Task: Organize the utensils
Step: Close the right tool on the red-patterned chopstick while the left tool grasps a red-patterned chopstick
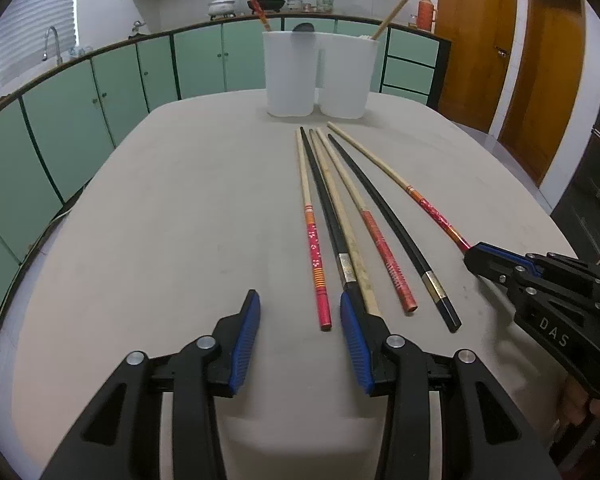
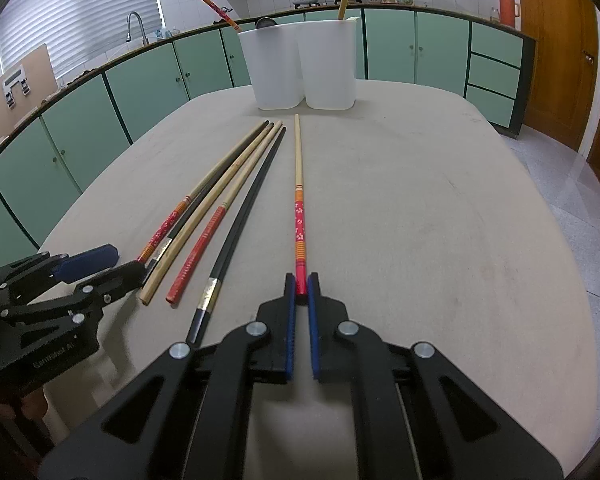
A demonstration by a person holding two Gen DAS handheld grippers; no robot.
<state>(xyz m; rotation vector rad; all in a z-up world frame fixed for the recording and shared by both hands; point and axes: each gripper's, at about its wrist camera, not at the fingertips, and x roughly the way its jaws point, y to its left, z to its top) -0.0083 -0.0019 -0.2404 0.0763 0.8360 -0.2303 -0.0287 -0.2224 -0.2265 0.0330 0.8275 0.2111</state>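
Several chopsticks lie side by side on the beige table point(image 1: 160, 220). My right gripper point(image 2: 301, 285) is shut on the red end of a red-handled chopstick point(image 2: 299, 184), which still lies along the table; this gripper also shows in the left wrist view point(image 1: 474, 254). My left gripper point(image 1: 300, 312) is open, its fingers straddling the end of another red-handled chopstick point(image 1: 314, 240); it also shows in the right wrist view point(image 2: 118, 262). Black chopsticks point(image 1: 384, 208) and plain wooden ones point(image 1: 342, 204) lie between. Two white containers point(image 1: 290, 72) point(image 1: 346, 76) stand at the far edge, each holding a chopstick.
Green cabinets point(image 1: 100, 96) and a counter with pots run behind the table. Wooden doors point(image 1: 540, 60) stand to the right. A sink tap point(image 1: 52, 40) is at the far left.
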